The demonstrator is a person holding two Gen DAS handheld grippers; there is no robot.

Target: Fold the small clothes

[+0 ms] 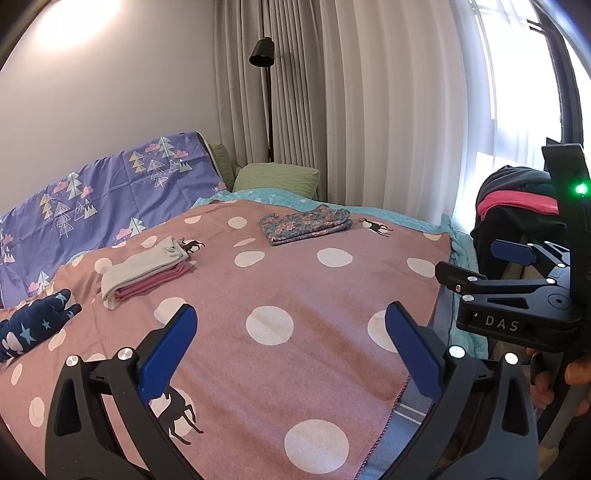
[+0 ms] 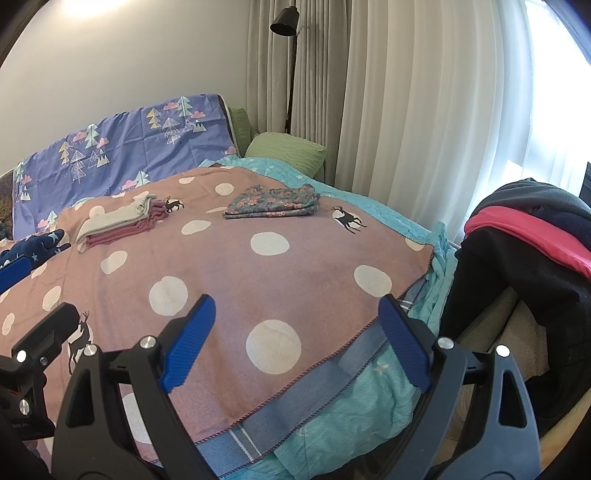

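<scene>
While both tongs hover wide apart and empty over the polka-dot blanket (image 1: 295, 280), the left tongs (image 1: 291, 350) and right tongs (image 2: 295, 339) have no garment between them. Folded items lie far up the bed: a floral piece (image 1: 306, 223) and a grey-and-pink stack (image 1: 144, 271). The next garment likely comes from the dark pile (image 2: 532, 236) at right; lay it flat first. A navy starred cloth (image 1: 33, 328) is cut off at the frame edge.

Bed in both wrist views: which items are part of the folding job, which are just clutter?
Job:
- floral folded garment
- grey and pink folded stack
- navy star garment
- clothes heap, probably
- left gripper, right gripper, both open, empty

Clutter:
- dotted blanket
- green pillow
- floor lamp
</scene>
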